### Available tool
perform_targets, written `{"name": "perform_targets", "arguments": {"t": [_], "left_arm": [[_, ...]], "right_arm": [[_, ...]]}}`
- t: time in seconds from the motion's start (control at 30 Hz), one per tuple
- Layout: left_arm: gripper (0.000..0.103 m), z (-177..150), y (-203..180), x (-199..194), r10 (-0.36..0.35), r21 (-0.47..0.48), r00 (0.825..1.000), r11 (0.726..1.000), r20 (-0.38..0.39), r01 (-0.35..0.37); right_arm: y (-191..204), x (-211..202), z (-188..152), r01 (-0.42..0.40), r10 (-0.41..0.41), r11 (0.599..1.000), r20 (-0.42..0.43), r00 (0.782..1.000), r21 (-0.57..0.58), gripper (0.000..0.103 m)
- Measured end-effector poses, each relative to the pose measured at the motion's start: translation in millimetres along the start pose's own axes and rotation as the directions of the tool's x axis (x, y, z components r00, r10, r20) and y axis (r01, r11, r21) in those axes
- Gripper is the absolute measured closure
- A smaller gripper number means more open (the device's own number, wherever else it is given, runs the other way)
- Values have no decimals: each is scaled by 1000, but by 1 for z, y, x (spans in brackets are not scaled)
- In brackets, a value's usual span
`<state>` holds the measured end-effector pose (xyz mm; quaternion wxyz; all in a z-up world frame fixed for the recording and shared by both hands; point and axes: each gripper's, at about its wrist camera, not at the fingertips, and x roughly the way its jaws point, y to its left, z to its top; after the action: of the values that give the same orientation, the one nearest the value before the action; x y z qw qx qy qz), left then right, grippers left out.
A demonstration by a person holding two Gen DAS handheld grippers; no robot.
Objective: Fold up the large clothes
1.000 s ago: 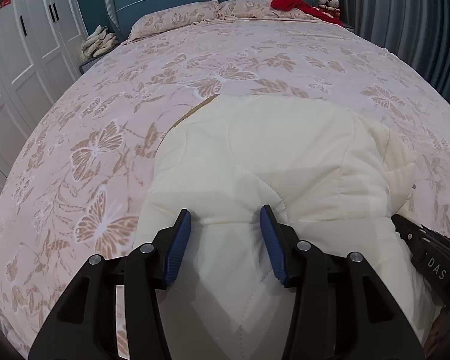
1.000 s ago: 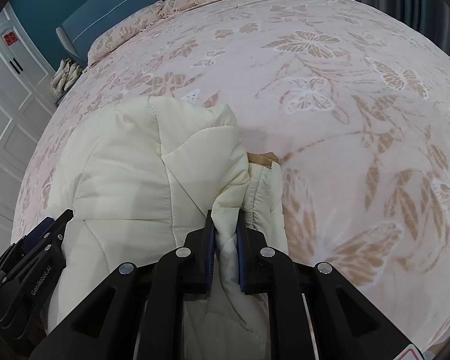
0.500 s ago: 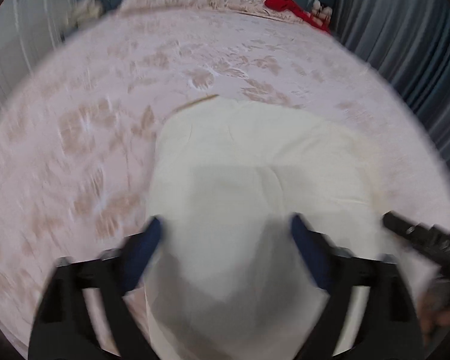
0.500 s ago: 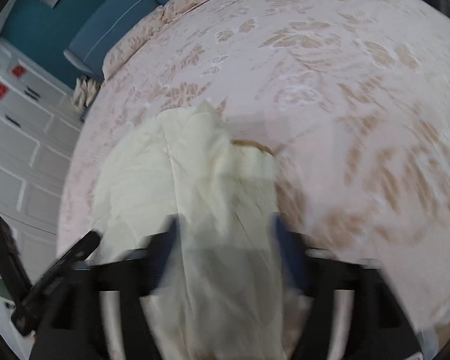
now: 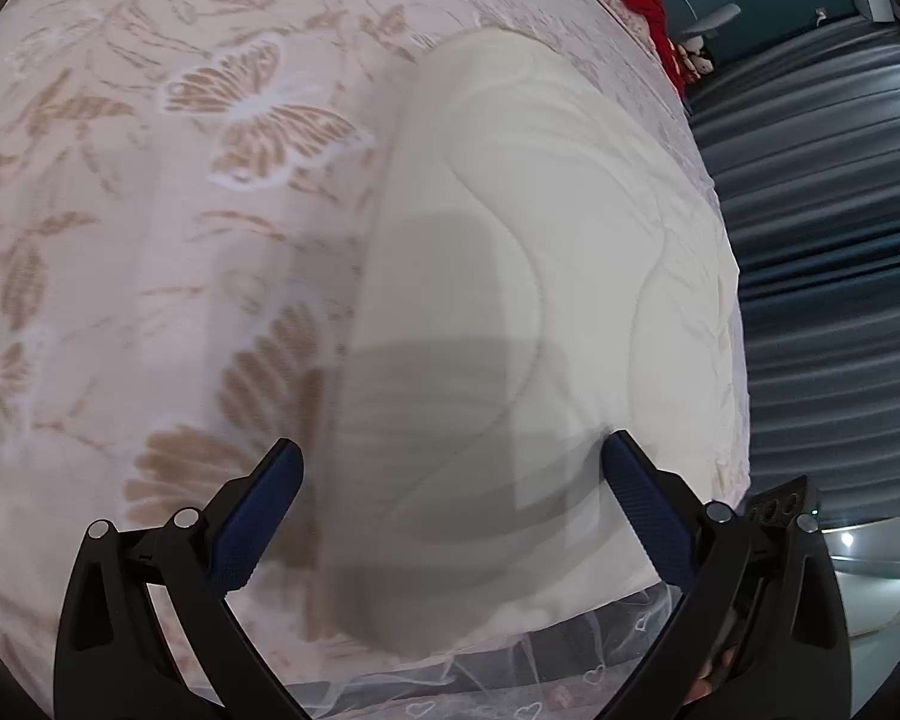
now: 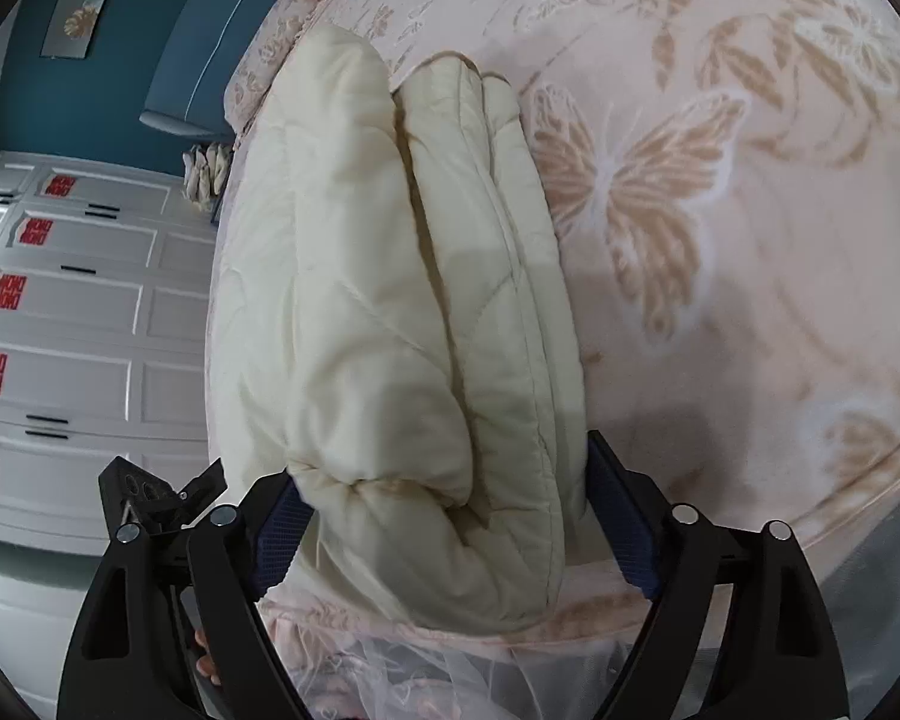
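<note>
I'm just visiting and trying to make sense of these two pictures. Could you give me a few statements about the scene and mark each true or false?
1. The cream padded coat lies folded on the butterfly-print bedspread. True.
2. The right gripper is clamped shut on the coat. False: its jaws are opening, with the coat's near end between them, unpinched.
3. The left gripper holds a red garment. False: it holds nothing; the red garment lies far up the bed.
4. White cupboard doors carry red stickers. True.
5. The coat hangs from a hook. False: it rests on the bed.
</note>
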<state>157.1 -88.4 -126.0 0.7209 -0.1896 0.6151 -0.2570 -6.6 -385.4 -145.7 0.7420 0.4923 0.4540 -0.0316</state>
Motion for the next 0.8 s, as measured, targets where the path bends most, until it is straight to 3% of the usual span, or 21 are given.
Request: {"name": "perform_targets", "arguments": {"t": [0.3, 0.33, 0.5, 0.6, 0.8], "left_arm": [[5, -9, -31, 7, 87, 98, 996, 991, 26, -89], [7, -11, -36, 5, 105, 118, 994, 987, 36, -108], [27, -16, -67, -10, 182, 248, 978, 947, 98, -201], [38, -15, -86, -25, 201, 313, 968, 919, 150, -239], [52, -15, -113, -63, 148, 387, 960, 892, 236, -232]], "right_arm": [[2, 3, 1, 2, -2, 1000, 12, 1000, 0, 20], [5, 3, 3, 3, -3, 1000, 9, 1000, -9, 23], [34, -7, 3, 51, -45, 991, 50, 998, -123, 59], [55, -17, 3, 96, -79, 974, 89, 993, -205, 69], [95, -43, 2, 164, -107, 935, 191, 976, -315, 76]]}}
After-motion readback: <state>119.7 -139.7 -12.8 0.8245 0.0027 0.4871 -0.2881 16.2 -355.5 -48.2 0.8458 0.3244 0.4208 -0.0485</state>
